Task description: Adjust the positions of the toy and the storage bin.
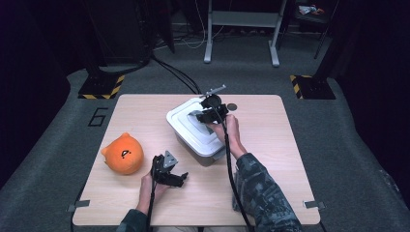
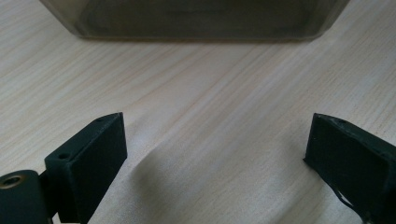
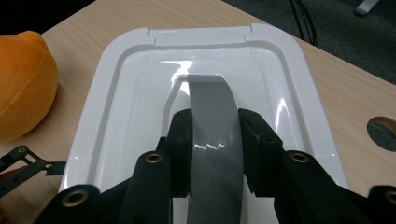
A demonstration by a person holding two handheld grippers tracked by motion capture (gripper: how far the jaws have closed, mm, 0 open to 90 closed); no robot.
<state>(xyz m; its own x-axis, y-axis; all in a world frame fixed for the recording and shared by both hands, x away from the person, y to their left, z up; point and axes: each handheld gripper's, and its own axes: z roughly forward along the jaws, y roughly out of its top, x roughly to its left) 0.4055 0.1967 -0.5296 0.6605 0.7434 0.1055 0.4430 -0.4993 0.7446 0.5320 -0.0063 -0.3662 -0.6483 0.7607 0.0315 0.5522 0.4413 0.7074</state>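
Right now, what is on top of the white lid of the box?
A grey tape handle arches over the white lid, and the right gripper is shut on it. The box contents stay hidden under the lid.

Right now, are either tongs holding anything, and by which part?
Right tongs grip the grey handle arching over the white lid, pads on its two edges. Left tongs stand open over bare table, holding nothing.

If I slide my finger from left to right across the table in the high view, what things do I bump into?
Orange plush toy → left gripper → white-lidded box with the right gripper on its grey handle → small round hole in the table.
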